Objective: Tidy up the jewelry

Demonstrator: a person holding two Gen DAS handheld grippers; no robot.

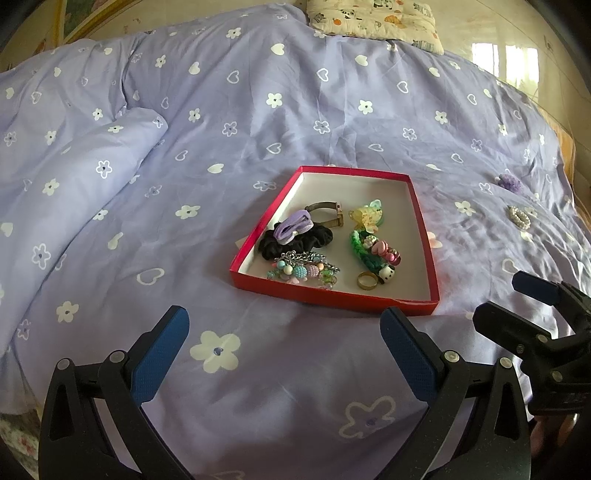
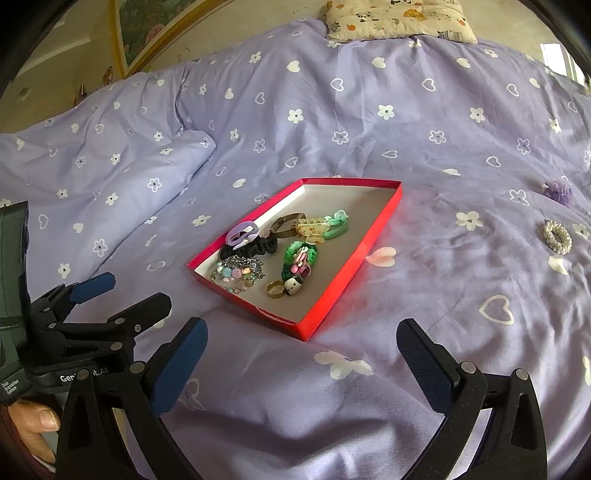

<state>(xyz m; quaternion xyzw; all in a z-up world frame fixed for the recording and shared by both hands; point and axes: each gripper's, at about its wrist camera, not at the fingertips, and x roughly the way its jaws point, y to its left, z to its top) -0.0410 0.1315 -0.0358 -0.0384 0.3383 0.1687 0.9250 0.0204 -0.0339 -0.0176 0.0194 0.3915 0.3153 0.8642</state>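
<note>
A red tray [image 1: 424, 221] [image 2: 340, 280] lies on the bed and holds a black scrunchie [image 1: 295, 242], a purple clip [image 1: 293, 225], a bead chain [image 1: 303, 267], a green band [image 1: 364, 253], a gold ring [image 1: 366, 281] and more. A pearl ring-shaped piece [image 1: 519, 218] [image 2: 557, 236] and a purple fuzzy piece [image 1: 509, 182] [image 2: 559, 192] lie on the cover to the tray's right. My left gripper [image 1: 284, 350] is open and empty, near the tray's front edge. My right gripper [image 2: 301, 365] is open and empty, near the tray's front corner.
The bed has a lilac cover [image 1: 258, 110] with white flowers and hearts. A patterned pillow [image 1: 373, 18] lies at the head. A fold of the cover [image 1: 92, 173] bulges at the left. A pink petal-like scrap [image 2: 382, 256] lies beside the tray.
</note>
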